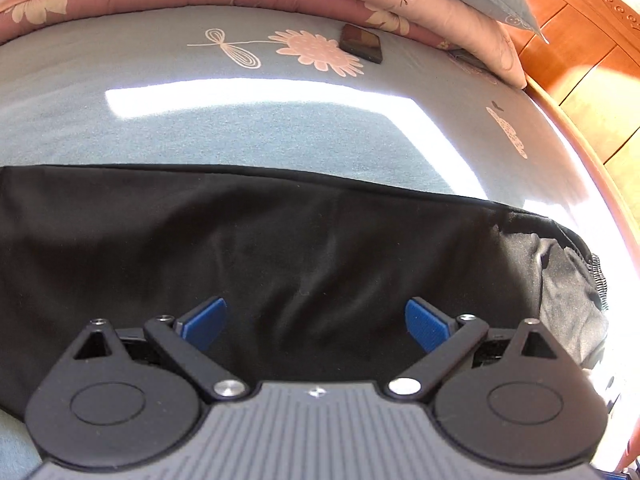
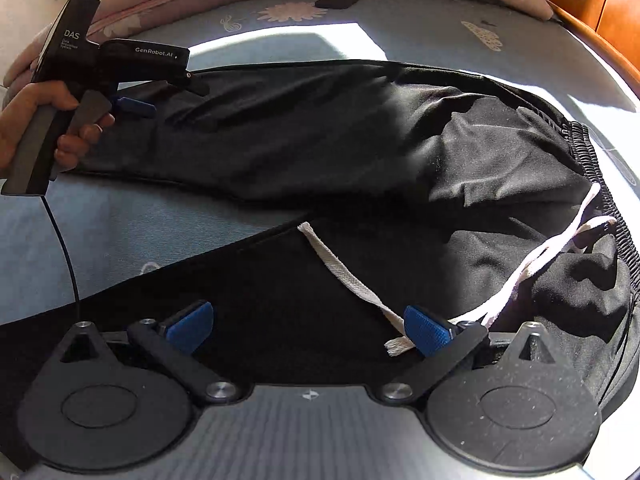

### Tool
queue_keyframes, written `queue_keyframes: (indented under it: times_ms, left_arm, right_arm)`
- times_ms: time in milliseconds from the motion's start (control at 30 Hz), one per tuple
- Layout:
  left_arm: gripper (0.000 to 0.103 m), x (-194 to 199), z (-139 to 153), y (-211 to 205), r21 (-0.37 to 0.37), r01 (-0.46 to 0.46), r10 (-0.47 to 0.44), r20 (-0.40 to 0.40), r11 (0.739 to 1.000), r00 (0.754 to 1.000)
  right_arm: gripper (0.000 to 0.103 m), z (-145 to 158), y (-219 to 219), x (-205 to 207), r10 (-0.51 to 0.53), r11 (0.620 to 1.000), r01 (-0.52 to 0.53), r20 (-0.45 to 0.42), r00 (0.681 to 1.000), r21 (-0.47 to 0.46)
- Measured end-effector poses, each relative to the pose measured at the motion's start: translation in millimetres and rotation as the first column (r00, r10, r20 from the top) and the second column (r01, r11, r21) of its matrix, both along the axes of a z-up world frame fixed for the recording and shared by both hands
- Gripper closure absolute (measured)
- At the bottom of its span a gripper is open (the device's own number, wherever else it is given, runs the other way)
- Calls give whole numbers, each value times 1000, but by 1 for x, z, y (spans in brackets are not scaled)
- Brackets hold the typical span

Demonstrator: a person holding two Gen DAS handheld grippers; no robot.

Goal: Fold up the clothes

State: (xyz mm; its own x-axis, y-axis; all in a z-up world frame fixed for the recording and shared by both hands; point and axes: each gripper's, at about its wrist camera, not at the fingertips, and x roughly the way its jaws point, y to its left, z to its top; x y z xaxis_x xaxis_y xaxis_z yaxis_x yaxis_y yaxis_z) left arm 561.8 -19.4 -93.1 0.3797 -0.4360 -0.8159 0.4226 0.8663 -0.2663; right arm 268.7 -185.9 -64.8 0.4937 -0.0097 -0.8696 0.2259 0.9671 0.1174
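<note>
Black pants (image 2: 320, 152) lie spread across the blue floral bed sheet (image 1: 200, 128), waistband to your right, white drawstring (image 2: 344, 276) trailing over the fabric. Your left gripper (image 1: 316, 322) hovers over one leg w/ blue pads spread apart, holding nothing. Your right gripper (image 2: 308, 328) is also spread wide, its right pad touching the drawstring end.

Hidden and cut off

Black fabric trousers (image 2: 320, 152) cropped by the frame at lower left, leg ends unseen; white woven drawstring (image 2: 344, 276) partly behind a blue pad; small dark flat object (image 1: 362, 43) on the bed too blurred to identify.
</note>
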Motion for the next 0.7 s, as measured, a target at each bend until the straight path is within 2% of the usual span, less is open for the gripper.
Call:
queue_keyframes:
  times_ms: [67, 133, 200, 300, 433, 500, 567, 600, 700]
  left_arm:
    - [7, 12, -2, 10, -7, -4, 4, 29, 1000, 1000]
    - [7, 26, -6, 23, -46, -22, 23, 26, 999, 999]
    - [7, 41, -15, 30, -41, -55, 56, 17, 998, 998]
    - [7, 56, -24, 34, -34, -49, 50, 25, 998, 998]
    - [7, 71, -13, 37, 8, -54, 53, 60, 999, 997]
    - [7, 78, -10, 46, -54, -55, 56, 15, 997, 998]
    - [7, 83, -15, 48, -60, -36, 34, -23, 998, 999]
    - [7, 86, -20, 48, -43, -30, 29, -31, 999, 999]
    - [7, 96, -24, 49, -12, -15, 16, 22, 1000, 1000]
  right_arm:
    - [0, 2, 16, 6, -15, 1000, 15, 9, 1000, 18]
    - [0, 3, 28, 10, -17, 1000, 16, 12, 1000, 23]
    - [0, 3, 36, 13, -6, 1000, 6, 14, 1000, 19]
    - [0, 0, 41, 20, 23, 1000, -23, 13, 1000, -11]
    - [0, -7, 36, 33, 12, 999, -11, 15, 1000, -30]
    - [0, -8, 33, 41, -1, 1000, 1, 21, 1000, -19]
    - [0, -7, 32, 49, 1, 1000, -1, 29, 1000, -9]
    - [0, -6, 32, 53, 5, 1000, -5, 33, 999, -10]
    - [0, -3, 31, 62, 26, 1000, -25, 42, 999, -8]
